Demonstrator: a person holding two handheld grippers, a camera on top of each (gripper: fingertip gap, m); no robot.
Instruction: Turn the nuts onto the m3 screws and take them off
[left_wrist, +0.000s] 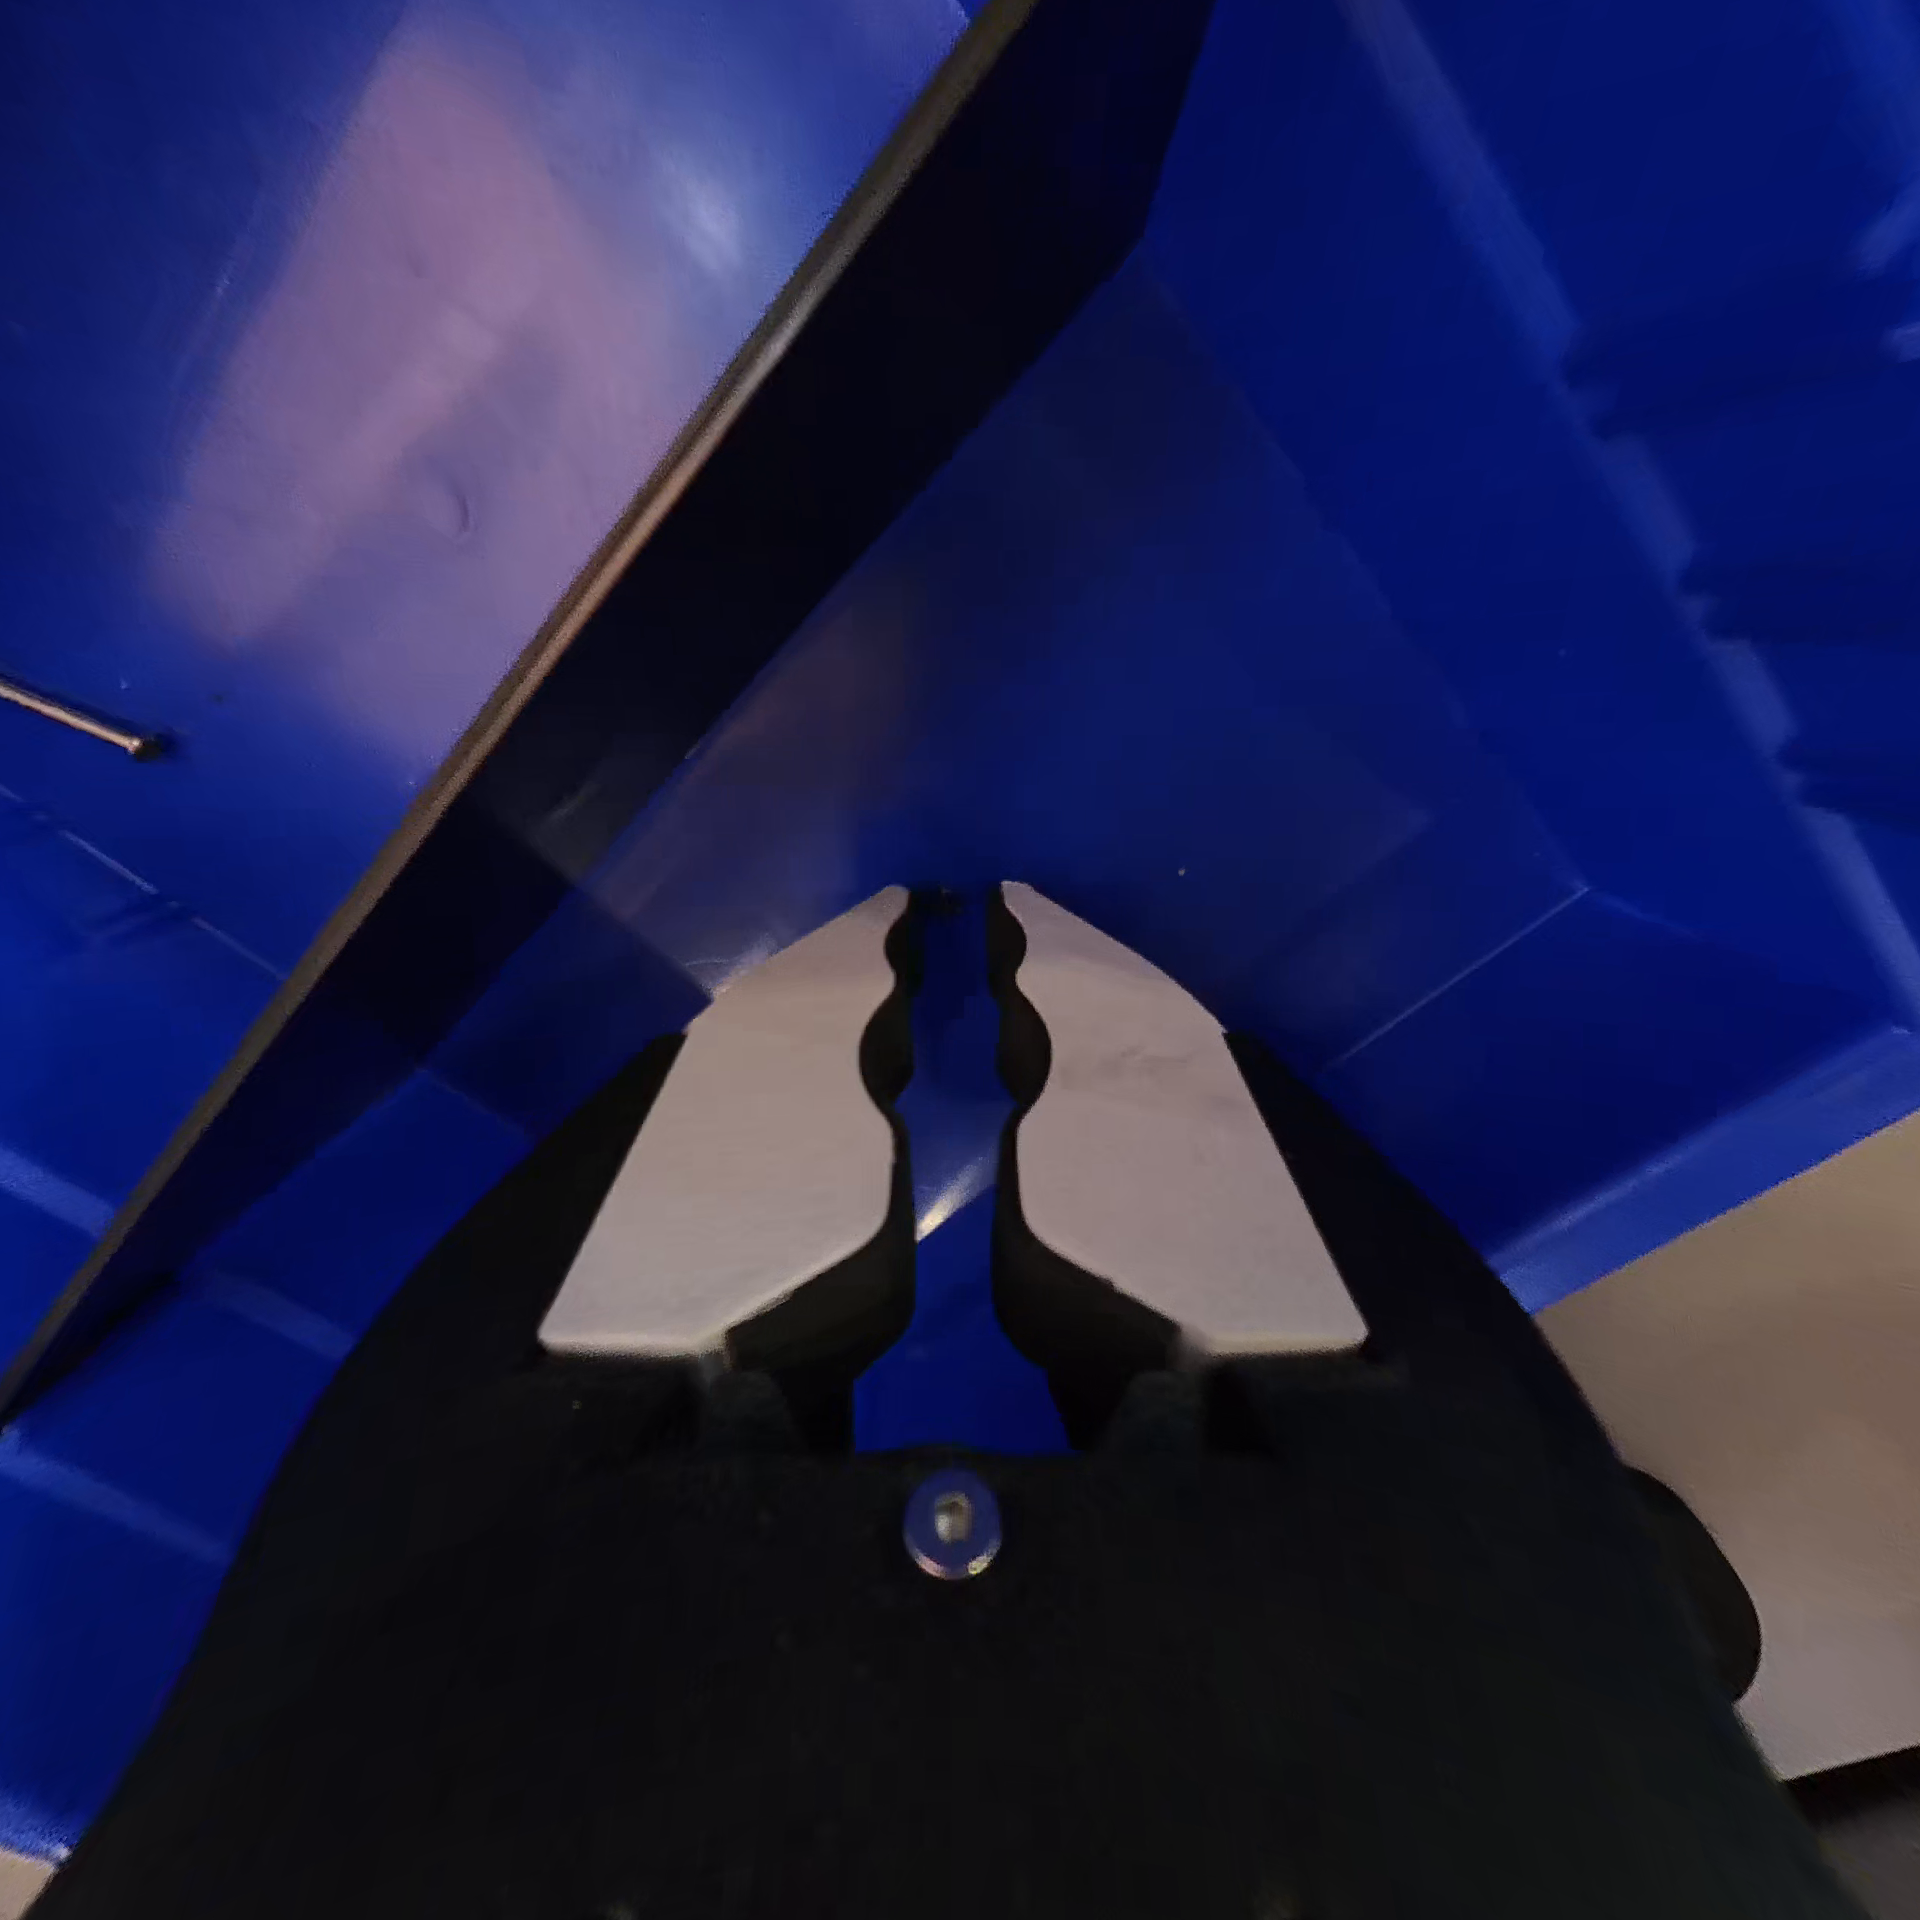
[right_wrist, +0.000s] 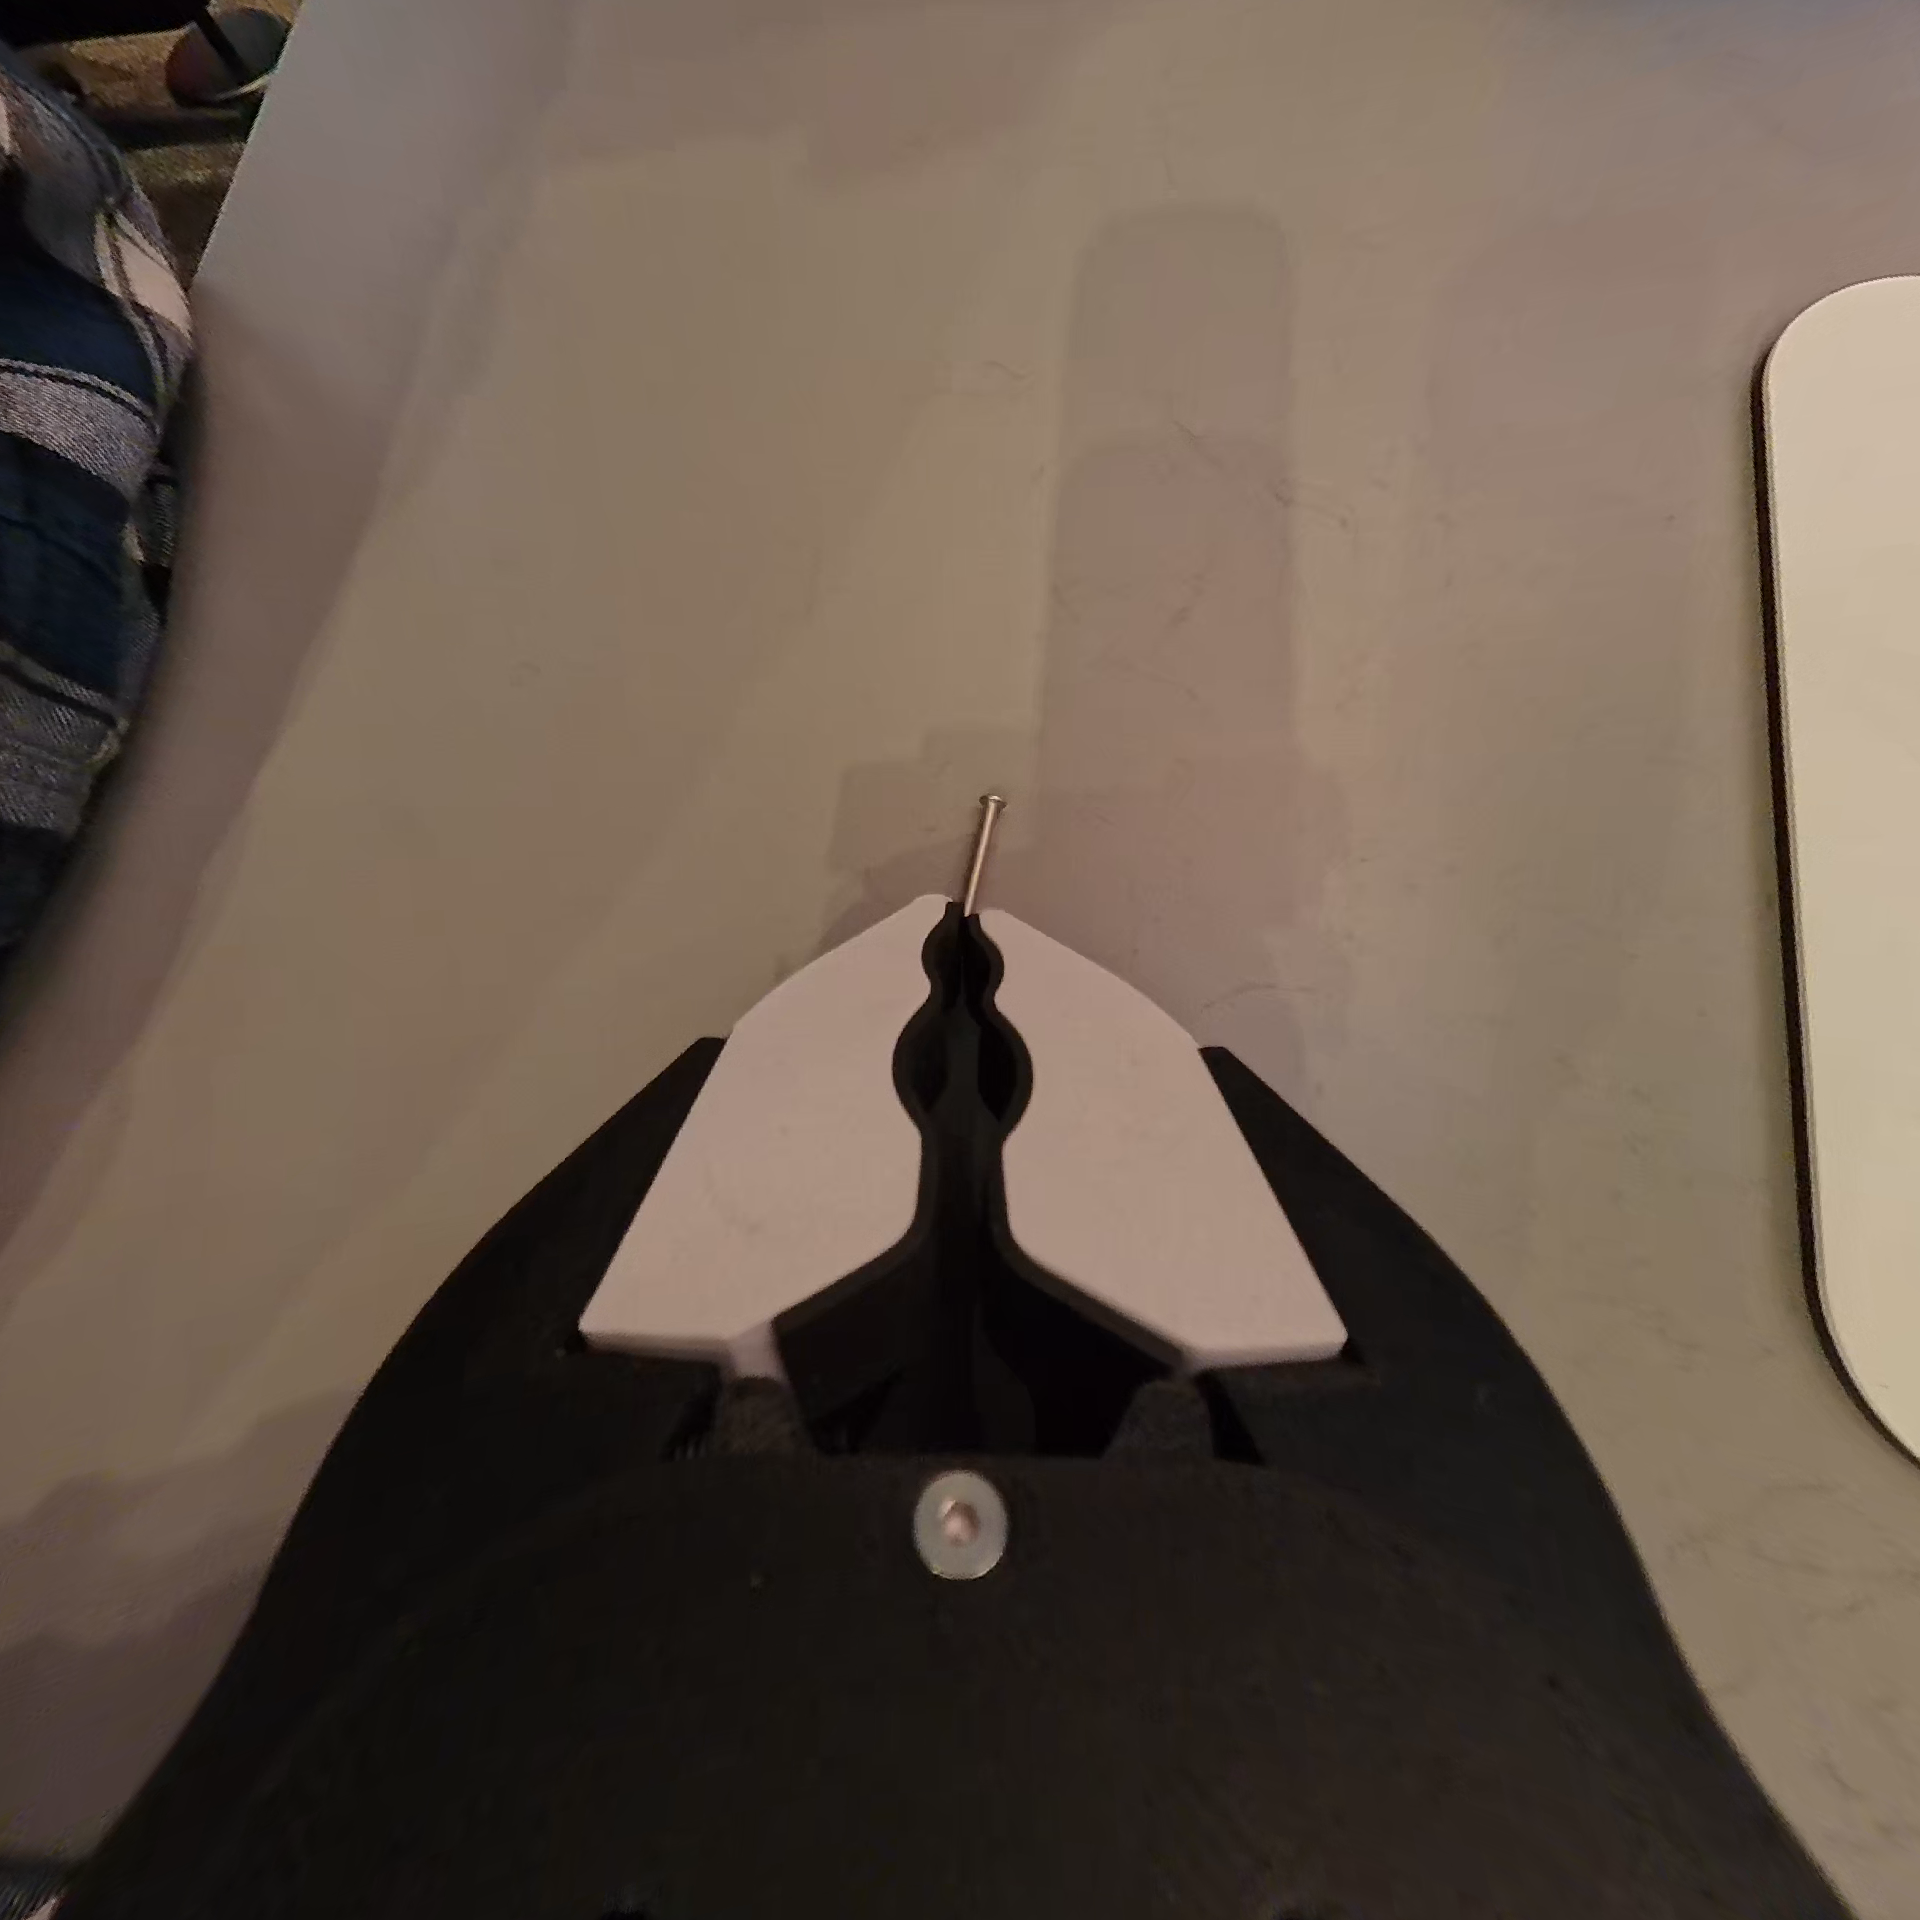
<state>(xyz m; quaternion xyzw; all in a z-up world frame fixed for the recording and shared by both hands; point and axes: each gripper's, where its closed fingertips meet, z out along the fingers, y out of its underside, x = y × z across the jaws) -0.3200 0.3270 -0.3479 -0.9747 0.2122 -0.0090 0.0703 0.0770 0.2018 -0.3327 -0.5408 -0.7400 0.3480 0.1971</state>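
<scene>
LEFT GRIPPER: The left gripper (left_wrist: 961, 896) points down into a blue bin (left_wrist: 1195, 644), its white fingers (left_wrist: 1091, 1039) parted by a narrow gap through which the blue floor shows. A small dark speck sits at the tips; what it is cannot be told. Nothing is seen pressed between the pads.

BIN: A dark divider (left_wrist: 790, 520) with a pale upper edge runs on a slant from lower left to upper right, splitting the bin into two compartments. The left gripper's tips are in the right-hand compartment, close to its floor near the foot of the divider.

SECOND NAIL: A thin metal nail (left_wrist: 83, 717) lies flat on the floor of the left-hand compartment, at the picture's left edge, well apart from the left gripper and across the divider from it.

RIGHT GRIPPER: The right gripper (right_wrist: 966, 914) is closed on a slim silver nail (right_wrist: 982, 852). The shank is pinched at the very tips and the flat head juts forward beyond them, over the table.

TABLE: A pale grey table (right_wrist: 727, 520) fills the right wrist view; a soft shadow of the gripper falls on it just past the nail.

BOARD: A white board (right_wrist: 1849, 831) with rounded corners and a dark rim lies flat at the right edge, well apart from the right gripper.

PERSON: A plaid sleeve (right_wrist: 73, 468) shows at the left edge, beside the table.
</scene>
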